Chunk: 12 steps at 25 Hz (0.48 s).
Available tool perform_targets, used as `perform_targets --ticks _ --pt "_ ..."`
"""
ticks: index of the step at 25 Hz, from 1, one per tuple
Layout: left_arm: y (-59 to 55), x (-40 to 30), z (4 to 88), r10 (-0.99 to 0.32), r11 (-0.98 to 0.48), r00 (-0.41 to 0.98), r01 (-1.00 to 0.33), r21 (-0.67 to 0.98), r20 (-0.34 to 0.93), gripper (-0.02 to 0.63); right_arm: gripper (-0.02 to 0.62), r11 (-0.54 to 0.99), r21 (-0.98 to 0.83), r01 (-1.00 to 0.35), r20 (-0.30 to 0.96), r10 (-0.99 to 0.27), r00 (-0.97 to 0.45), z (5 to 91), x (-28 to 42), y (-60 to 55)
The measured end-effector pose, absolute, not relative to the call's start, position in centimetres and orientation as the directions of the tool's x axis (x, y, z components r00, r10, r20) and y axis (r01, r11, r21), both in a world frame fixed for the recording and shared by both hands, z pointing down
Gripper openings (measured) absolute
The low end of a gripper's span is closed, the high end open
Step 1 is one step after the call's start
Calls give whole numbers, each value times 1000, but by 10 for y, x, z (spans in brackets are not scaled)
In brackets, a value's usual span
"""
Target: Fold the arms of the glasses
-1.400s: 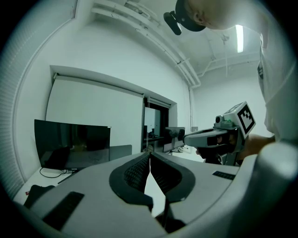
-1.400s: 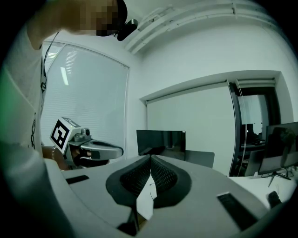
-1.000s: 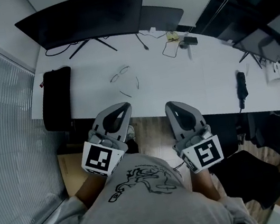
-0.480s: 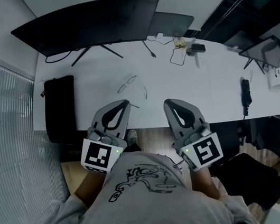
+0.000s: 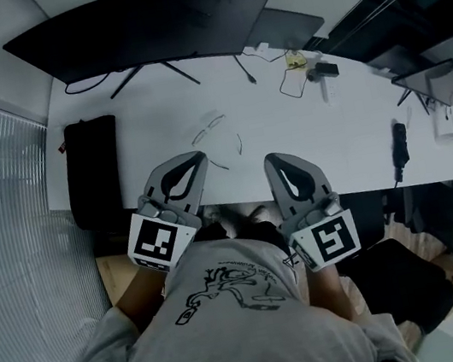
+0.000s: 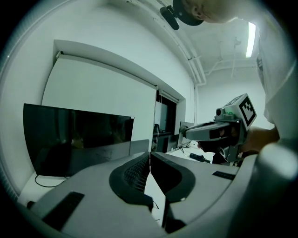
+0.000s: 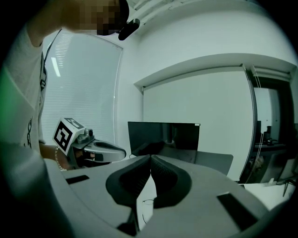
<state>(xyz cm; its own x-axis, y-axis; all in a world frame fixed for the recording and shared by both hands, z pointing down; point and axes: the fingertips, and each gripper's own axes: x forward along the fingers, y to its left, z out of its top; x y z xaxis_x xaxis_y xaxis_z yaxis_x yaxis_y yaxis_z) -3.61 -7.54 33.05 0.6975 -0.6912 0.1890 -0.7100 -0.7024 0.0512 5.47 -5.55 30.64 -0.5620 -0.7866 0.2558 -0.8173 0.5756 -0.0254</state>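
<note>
Thin-framed glasses (image 5: 214, 128) lie on the white table (image 5: 314, 134) with both arms spread out toward me. My left gripper (image 5: 196, 157) is shut and empty, its tip just over the table's front edge, a little short of the nearer arm. Over the same edge, to the right of the glasses, hovers my right gripper (image 5: 273, 160), also shut with nothing in it. In the right gripper view the glasses (image 7: 148, 201) show small below the closed jaws of the right gripper (image 7: 150, 157). The left gripper view shows the left gripper (image 6: 150, 153) with its jaws together.
A wide curved monitor (image 5: 139, 31) stands at the table's back, with a second screen (image 5: 291, 27) and cables (image 5: 291, 78) to its right. A long black pouch (image 5: 92, 169) lies at the left end. A black handset (image 5: 396, 150) sits right; a chair (image 5: 409, 282) stands below.
Both grippers have moved forward from in front of the table to over its front edge, closer to the glasses. Their jaws stay shut. The glasses have not moved.
</note>
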Motion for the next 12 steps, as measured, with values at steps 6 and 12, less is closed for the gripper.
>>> perform_targets --ticks 6,12 --pt "-83 -44 361 -671 -710 698 -702 53 250 23 9 580 -22 -814 287 -776 -561 329 46 -64" --pt "-91 -47 395 -672 -692 668 -720 51 320 25 9 592 11 -806 284 -775 -565 346 46 -76"
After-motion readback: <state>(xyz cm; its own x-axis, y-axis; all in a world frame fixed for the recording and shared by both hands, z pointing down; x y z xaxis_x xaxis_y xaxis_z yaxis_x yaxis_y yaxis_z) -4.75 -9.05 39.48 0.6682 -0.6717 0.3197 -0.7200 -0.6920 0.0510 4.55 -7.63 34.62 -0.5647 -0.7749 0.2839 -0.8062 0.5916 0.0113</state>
